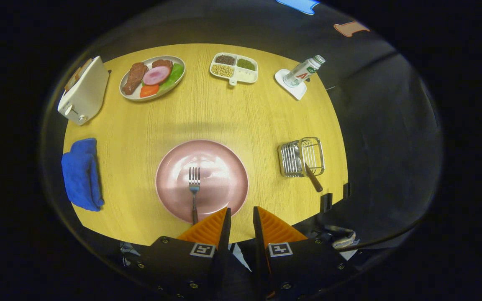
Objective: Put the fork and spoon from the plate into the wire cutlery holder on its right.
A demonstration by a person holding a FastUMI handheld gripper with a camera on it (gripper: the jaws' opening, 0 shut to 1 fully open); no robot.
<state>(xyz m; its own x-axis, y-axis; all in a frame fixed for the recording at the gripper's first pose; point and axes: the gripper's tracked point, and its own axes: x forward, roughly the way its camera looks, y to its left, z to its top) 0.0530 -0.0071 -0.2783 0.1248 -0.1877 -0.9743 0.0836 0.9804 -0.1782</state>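
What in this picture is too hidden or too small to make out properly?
- Spoon in the wire holder: its bowl is lost among the wires; just the handle sticks out.
- Fork on the pink plate: handle end blurs into the rim.
- Divided dish: contents too small to name.
- Gripper: fingers slightly apart, holding nothing.

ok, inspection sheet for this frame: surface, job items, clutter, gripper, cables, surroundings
Surface: round wooden table, bare in the middle.
Job items: fork lies on the pink plate, tines pointing away; wire holder right of the plate, with a utensil handle sticking out; spoon head hard to make out.
Clutter: toaster, food plate, divided dish, bottle on a white coaster, blue cloth.
Gripper: gripper over the table's near edge, fingers slightly apart, holding nothing, just right of the fork's handle.
Cables: nothing seen.
Surroundings: dark booth cloth.
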